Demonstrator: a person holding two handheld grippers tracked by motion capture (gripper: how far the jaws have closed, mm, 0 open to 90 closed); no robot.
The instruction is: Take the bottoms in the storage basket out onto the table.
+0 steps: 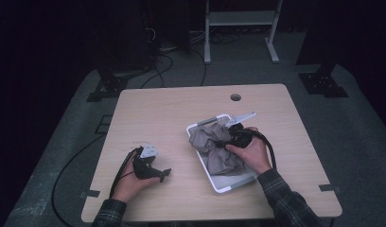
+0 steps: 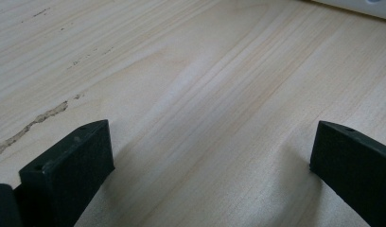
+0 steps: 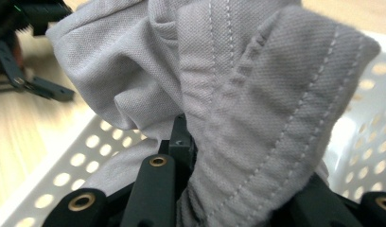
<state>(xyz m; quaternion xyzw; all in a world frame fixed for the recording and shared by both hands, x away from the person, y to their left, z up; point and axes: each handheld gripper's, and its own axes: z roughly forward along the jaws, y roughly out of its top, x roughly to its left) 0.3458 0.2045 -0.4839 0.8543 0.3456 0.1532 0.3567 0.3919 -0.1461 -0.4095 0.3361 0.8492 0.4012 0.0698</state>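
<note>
Grey cloth bunches in the right tongs over the white basket.

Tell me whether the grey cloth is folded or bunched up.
Bunched up: the grey cloth lies crumpled in the white basket, with creased folds in the right tongs.
</note>
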